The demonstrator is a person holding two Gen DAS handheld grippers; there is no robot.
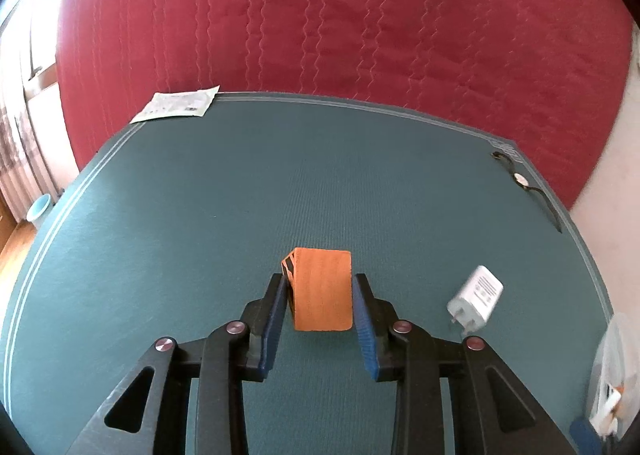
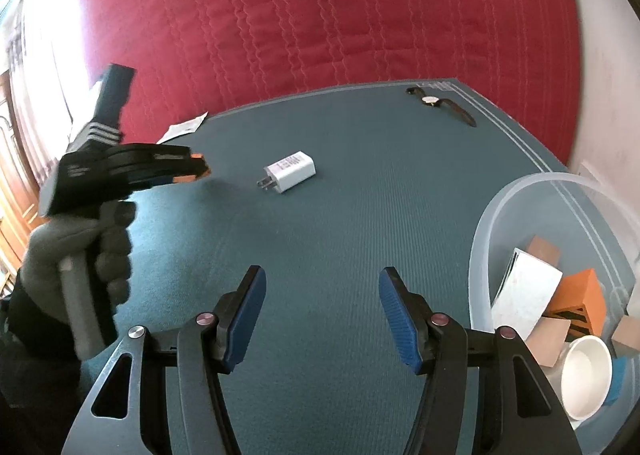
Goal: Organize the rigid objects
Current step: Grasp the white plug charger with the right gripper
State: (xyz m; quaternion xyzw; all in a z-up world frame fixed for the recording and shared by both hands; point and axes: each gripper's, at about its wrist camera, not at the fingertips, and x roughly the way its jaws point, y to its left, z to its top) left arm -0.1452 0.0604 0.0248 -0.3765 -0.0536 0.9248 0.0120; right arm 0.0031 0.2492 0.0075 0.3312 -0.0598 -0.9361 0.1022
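The orange box (image 1: 322, 289) sits clamped between the left gripper (image 1: 320, 297) pads, lifted just above the green mat (image 1: 200, 215). The clear tub (image 2: 520, 191) lies to that box's right, beside the idle, open-jawed right gripper (image 2: 322, 309), which is nearer it.

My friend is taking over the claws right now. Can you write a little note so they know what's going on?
Left claw: shut on the orange block, lifted just off the green mat.
Right claw: open, holding nothing, hanging over the mat next to the clear tub.
Done: the tub already holds blocks, a white cup and a white card.
Left: drop the orange block in the tub, then probably the white charger and the wristwatch at the far corner. A paper packet lies at the mat's far left edge.
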